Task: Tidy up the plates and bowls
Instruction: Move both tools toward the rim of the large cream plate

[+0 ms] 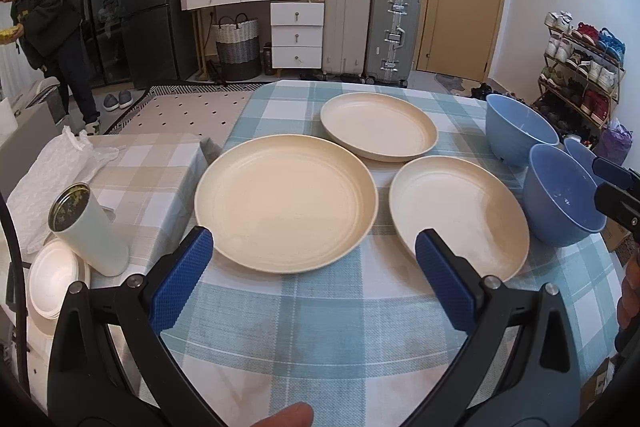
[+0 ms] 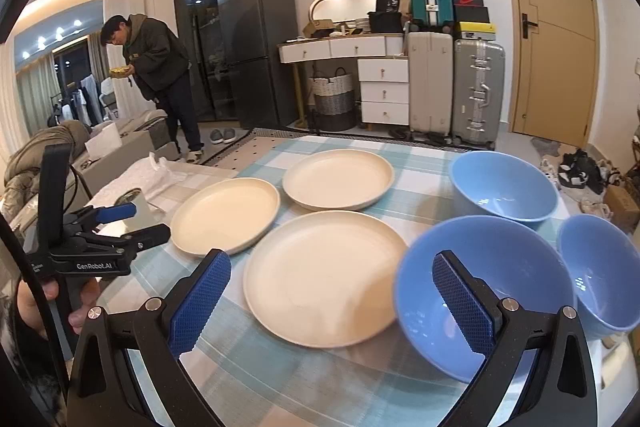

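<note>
Three cream plates and three blue bowls sit on the table (image 1: 360, 327), which wears a blue-and-white checked cloth. Taking the middle plate (image 1: 286, 203) as the landmark: the far plate (image 1: 378, 126) lies just beyond it and to its right, close to its rim; the near-right plate (image 1: 458, 215) lies just to its right, apart by a narrow strip of cloth. All three plates lie flat and single, none stacked. Further right of the landmark, past the near-right plate, stand the bowls: the near bowl (image 1: 562, 195) just beside that plate's rim, the far bowl (image 1: 520, 131) behind it, and the small bowl (image 1: 582, 155) mostly hidden behind the near bowl. In the right wrist view the small bowl (image 2: 600, 279) sits at the right of the near bowl (image 2: 480, 291), the two close together.

Left of the landmark, on a lower beige-checked surface, a white cylindrical tin (image 1: 86, 227) leans tilted, with white paper dishes (image 1: 54, 277) beside it.

Left tongs (image 1: 314, 287) hang spread wide before the near edge of the landmark plate, holding nothing. Right tongs (image 2: 332, 307) are likewise spread wide and empty, one finger over the near bowl, the other toward the near-right plate (image 2: 324, 279).

A person in a dark jacket (image 2: 160, 67) stands far behind, left of the landmark.
</note>
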{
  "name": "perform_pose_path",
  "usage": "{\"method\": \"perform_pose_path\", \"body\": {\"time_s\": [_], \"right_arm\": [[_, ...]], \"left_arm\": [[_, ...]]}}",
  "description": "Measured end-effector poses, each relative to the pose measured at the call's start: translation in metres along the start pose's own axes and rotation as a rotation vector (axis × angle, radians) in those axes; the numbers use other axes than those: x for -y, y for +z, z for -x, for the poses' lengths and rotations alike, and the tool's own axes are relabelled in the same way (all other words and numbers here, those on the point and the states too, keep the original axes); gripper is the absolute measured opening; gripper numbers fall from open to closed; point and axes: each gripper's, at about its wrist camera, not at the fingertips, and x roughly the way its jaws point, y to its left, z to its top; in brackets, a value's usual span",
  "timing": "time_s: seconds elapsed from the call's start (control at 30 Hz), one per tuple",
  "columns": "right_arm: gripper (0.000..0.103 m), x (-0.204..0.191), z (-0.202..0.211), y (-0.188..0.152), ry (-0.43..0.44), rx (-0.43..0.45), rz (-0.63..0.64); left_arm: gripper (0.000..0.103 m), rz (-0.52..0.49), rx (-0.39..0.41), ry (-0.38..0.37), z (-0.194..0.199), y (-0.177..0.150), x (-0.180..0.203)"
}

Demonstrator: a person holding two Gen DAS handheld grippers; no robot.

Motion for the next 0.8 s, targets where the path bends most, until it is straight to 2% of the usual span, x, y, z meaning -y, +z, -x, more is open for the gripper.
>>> {"method": "perform_pose_path", "body": {"time_s": [0.47, 0.8], "right_arm": [[0.103, -0.035, -0.067, 0.036, 0.091, -0.053, 0.002], [0.103, -0.052, -0.118, 0.052, 0.136, -0.123, 0.016]], "left_arm": [[0.101, 0.068, -0.03, 0.042, -0.025, 0.019, -0.047], [0.099, 0.118, -0.061, 0.043, -0.054, 0.031, -0.073]]}}
